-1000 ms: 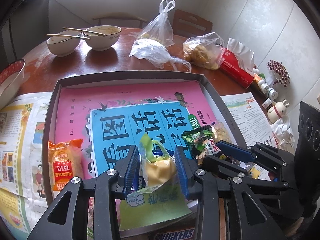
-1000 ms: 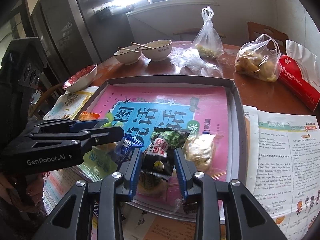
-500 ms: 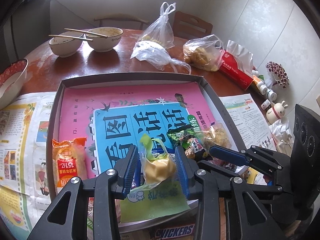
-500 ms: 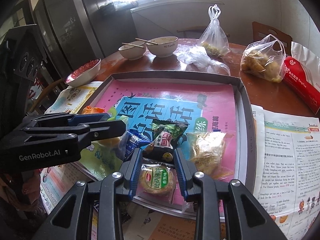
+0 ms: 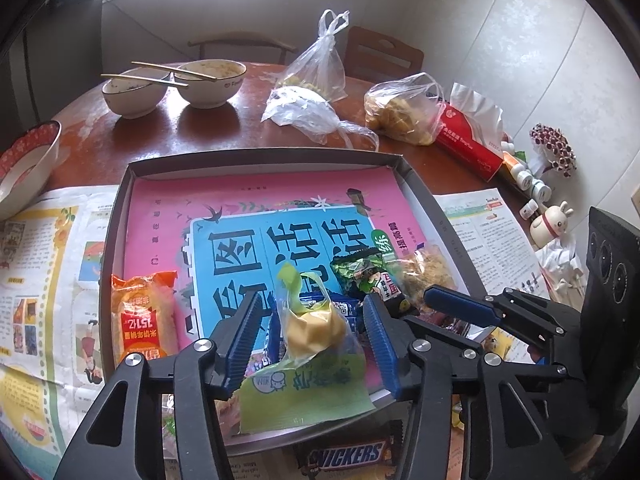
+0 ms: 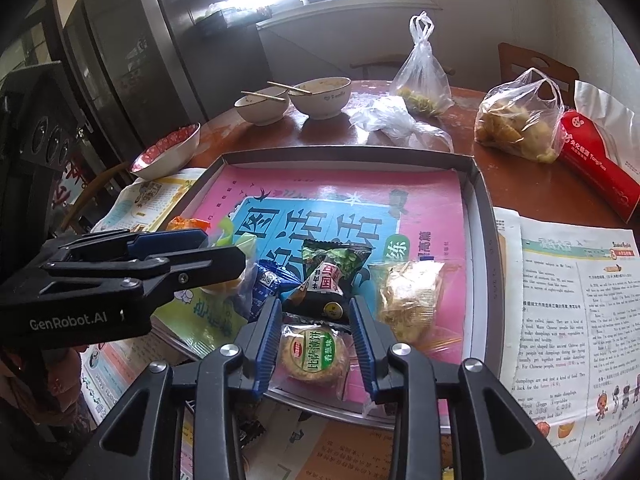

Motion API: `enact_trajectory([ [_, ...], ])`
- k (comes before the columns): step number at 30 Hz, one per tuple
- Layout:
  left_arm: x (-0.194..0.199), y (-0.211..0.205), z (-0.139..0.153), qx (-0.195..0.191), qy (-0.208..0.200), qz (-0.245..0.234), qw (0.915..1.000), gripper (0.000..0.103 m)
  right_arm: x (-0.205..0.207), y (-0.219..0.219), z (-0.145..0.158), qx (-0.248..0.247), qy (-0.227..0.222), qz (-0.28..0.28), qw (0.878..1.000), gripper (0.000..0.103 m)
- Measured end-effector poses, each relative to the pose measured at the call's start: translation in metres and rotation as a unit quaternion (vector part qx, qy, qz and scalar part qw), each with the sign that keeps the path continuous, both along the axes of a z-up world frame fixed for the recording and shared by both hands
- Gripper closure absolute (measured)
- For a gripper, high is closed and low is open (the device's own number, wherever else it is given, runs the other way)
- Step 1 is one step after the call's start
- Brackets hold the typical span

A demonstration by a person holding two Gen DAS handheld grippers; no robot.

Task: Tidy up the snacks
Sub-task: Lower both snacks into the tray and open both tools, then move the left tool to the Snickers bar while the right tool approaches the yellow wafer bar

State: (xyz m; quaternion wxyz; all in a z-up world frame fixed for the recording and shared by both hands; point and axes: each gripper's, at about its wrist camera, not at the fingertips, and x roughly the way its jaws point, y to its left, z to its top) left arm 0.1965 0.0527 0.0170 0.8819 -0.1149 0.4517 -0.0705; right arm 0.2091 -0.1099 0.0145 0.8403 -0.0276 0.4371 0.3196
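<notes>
Since the earlier frames, both grippers have drawn back toward the tray's near edge. Left wrist view: the left gripper has fingers apart around the yellow-green snack bag, not pinching it. Right wrist view: the right gripper has fingers apart, flanking the round biscuit packet at the tray's near edge, behind it the black-and-green packet.

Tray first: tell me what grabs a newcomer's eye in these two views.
The tray, lined with a bright pink-and-blue book cover, fills mid-table. At its near edge both tongs stand open: the left tongs around a yellow-green snack, the right tongs around a round biscuit. Behind sit two bowls with chopsticks.
</notes>
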Motion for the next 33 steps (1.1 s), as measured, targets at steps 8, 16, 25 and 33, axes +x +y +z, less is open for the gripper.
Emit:
enact_trajectory([
  [8, -0.005, 0.001, 0.003, -0.004, -0.003, 0.003, 1.0, 0.04, -0.004, -0.003, 0.006, 0.003, -0.008, -0.007, 1.0, 0.055],
  [16, -0.014, 0.004, 0.009, -0.005, -0.011, 0.013, 0.9998, 0.033, -0.009, -0.009, 0.013, 0.011, -0.02, -0.016, 1.0, 0.05],
  [25, -0.032, 0.0, 0.015, -0.007, -0.019, 0.01, 0.9997, 0.032, -0.019, -0.022, 0.022, 0.02, -0.031, -0.031, 0.999, 0.047],
  [33, -0.06, -0.003, 0.012, -0.015, -0.024, 0.012, 0.9995, 0.032, -0.035, -0.036, 0.029, 0.028, -0.046, -0.044, 0.998, 0.04],
])
